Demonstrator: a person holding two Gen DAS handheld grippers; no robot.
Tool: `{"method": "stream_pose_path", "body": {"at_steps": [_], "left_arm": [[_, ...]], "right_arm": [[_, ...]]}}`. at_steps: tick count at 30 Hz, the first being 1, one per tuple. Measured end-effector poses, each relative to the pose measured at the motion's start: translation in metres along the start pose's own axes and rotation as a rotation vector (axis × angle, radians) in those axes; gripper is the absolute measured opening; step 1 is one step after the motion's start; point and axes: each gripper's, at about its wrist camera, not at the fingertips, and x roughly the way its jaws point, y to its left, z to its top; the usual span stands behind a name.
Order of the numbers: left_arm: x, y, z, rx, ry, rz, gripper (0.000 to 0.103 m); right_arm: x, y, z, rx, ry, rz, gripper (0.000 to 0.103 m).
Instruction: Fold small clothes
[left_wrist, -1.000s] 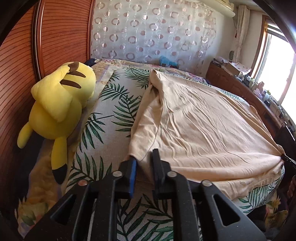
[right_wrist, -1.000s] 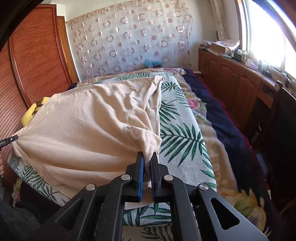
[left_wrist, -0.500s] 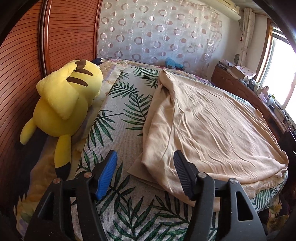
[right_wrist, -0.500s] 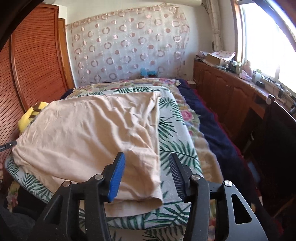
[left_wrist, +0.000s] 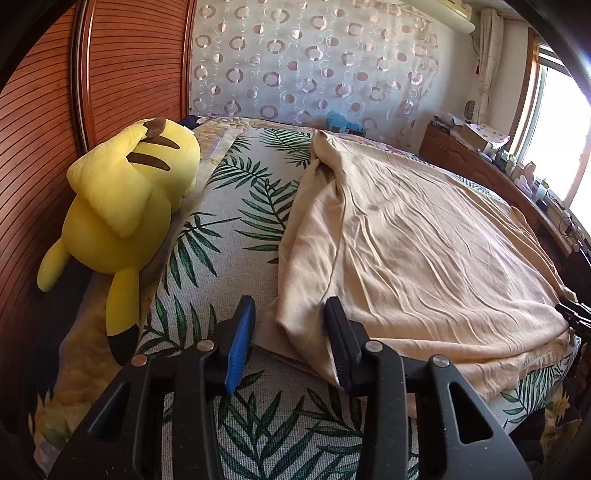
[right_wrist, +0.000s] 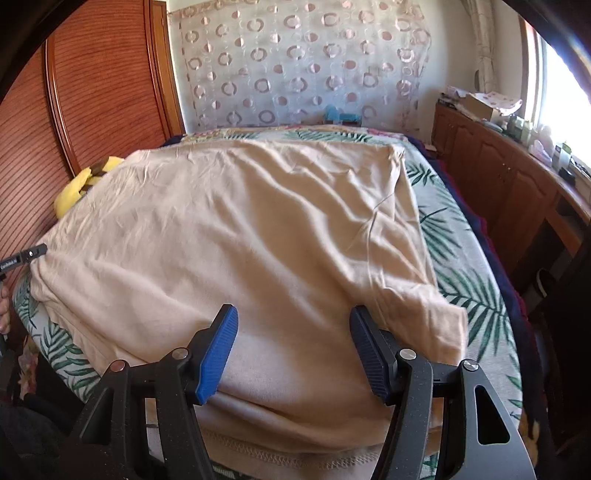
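A beige garment (left_wrist: 424, 251) lies folded over on the leaf-print bedspread (left_wrist: 229, 221); it fills the middle of the right wrist view (right_wrist: 258, 236). My left gripper (left_wrist: 290, 339) is open, its jaws either side of the garment's near left corner, gripping nothing. My right gripper (right_wrist: 293, 347) is open wide over the garment's near edge, by the folded sleeve (right_wrist: 436, 317). The right gripper's tip shows at the right edge of the left wrist view (left_wrist: 572, 314), and the left gripper's tip at the left edge of the right wrist view (right_wrist: 26, 254).
A yellow plush toy (left_wrist: 125, 206) lies at the bed's left side against a wooden slatted wardrobe (left_wrist: 44, 129). A wooden cabinet (right_wrist: 517, 192) with clutter runs under the window on the right. A dark blue blanket (right_wrist: 491, 258) borders the bed's right side.
Both grippers went from shut on the garment's corners to open, dropping it onto the bed. The right gripper has since moved in over the garment's near edge.
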Motion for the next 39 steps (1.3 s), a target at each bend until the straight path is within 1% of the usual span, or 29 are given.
{"method": "stream_pose_path", "body": {"at_steps": [1, 2, 3, 4, 5, 6, 7, 11, 15, 20, 24, 28, 31, 39], "left_arm": [[0.0, -0.001, 0.0, 0.004, 0.0, -0.003, 0.04], [0.0, -0.003, -0.001, 0.01, -0.003, -0.01, 0.03], [0.0, -0.005, -0.001, 0.015, -0.001, -0.021, 0.01], [0.001, -0.006, -0.002, 0.015, -0.001, -0.034, 0.009], [0.0, -0.008, -0.002, 0.022, -0.003, -0.026, 0.008], [0.0, -0.01, -0.002, 0.03, -0.005, -0.02, 0.007], [-0.002, -0.012, -0.002, 0.03, -0.01, -0.032, 0.007], [-0.017, -0.019, 0.007, -0.014, -0.043, -0.129, 0.007], [-0.03, -0.034, 0.022, -0.008, -0.076, -0.194, 0.007], [-0.04, -0.077, 0.041, 0.079, -0.107, -0.259, 0.007], [-0.041, -0.111, 0.053, 0.14, -0.114, -0.312, 0.007], [-0.041, -0.14, 0.06, 0.193, -0.112, -0.358, 0.007], [-0.041, -0.162, 0.064, 0.232, -0.104, -0.393, 0.007], [-0.056, -0.222, 0.074, 0.336, -0.086, -0.519, 0.007]], "right_arm": [[0.0, 0.0, -0.001, -0.011, -0.006, -0.009, 0.067], [0.001, 0.0, 0.0, -0.022, -0.008, -0.015, 0.068], [0.002, 0.0, 0.0, -0.032, -0.01, -0.019, 0.069], [0.005, 0.002, -0.001, -0.04, -0.01, -0.024, 0.071], [0.004, 0.003, -0.003, -0.049, -0.01, -0.028, 0.073], [0.004, 0.005, -0.003, -0.061, -0.011, -0.032, 0.077], [0.005, 0.005, -0.003, -0.066, -0.014, -0.034, 0.079], [0.006, 0.008, -0.006, -0.068, -0.021, -0.029, 0.082], [0.008, 0.009, -0.008, -0.073, -0.023, -0.026, 0.084], [0.006, 0.01, -0.008, -0.081, -0.013, -0.017, 0.084], [-0.002, 0.003, -0.009, -0.042, -0.017, -0.004, 0.084], [-0.015, -0.005, -0.012, -0.007, -0.035, 0.006, 0.084], [-0.026, -0.011, -0.014, 0.004, -0.052, -0.006, 0.084], [-0.062, -0.023, -0.019, 0.048, -0.122, -0.02, 0.084]]}}
